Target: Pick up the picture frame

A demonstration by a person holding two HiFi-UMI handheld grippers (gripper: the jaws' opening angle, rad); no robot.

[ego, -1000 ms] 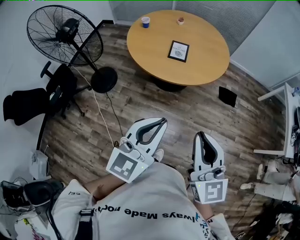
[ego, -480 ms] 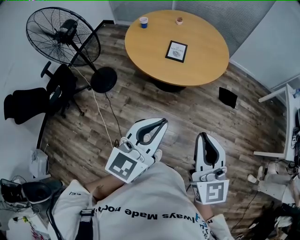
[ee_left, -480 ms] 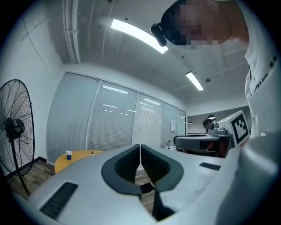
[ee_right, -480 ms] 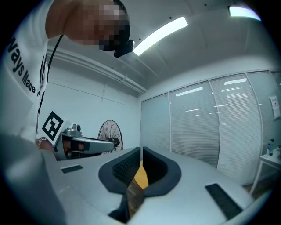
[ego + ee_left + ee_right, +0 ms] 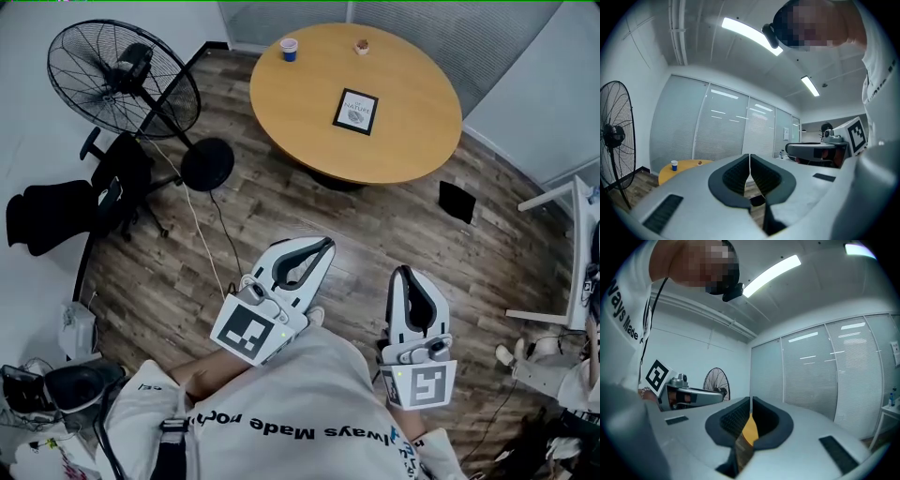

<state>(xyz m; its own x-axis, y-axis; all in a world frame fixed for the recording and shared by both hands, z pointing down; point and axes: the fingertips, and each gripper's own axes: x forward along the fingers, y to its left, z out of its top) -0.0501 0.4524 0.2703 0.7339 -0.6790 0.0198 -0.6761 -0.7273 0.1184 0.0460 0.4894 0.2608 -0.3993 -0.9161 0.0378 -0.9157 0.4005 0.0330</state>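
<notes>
— What had changed from a second before?

— Very little. In the head view the round, smooth, tan wooden table (image 5: 412,122) sat a touch lower than it had, and the black wire-cage pedestal fan (image 5: 122,80) lay slightly further toward 9 o'clock. Both grippers kept their places in that view.

— Where was the frame?

— The small rectangular picture frame with a black border and pale print (image 5: 356,111) lay flat near the middle of the tabletop, untouched. It was at about 12 o'clock from the left gripper (image 5: 328,244) and 11 o'clock from the right gripper (image 5: 401,270), well apart from both.

— And the jaws?

— The left gripper view showed the left gripper (image 5: 749,159) with its curved, ribbed black pads meeting at the tips and nothing between them. The right gripper (image 5: 751,401) was the same: tips together, with only tabletop and floor seen through the loop behind them.

— Anything else on the table?

— A small blue-and-white paper cup (image 5: 289,48) stood at the rim at about 10 o'clock, and a tiny brownish object (image 5: 362,45), too small to identify, at 12 o'clock.

— The surroundings?

— A grey-brown wood-plank floor (image 5: 281,206), a black padded office chair (image 5: 75,202) at 9 o'clock, and a flat black square panel (image 5: 457,202) on the floor at the table's 4 o'clock.
</notes>
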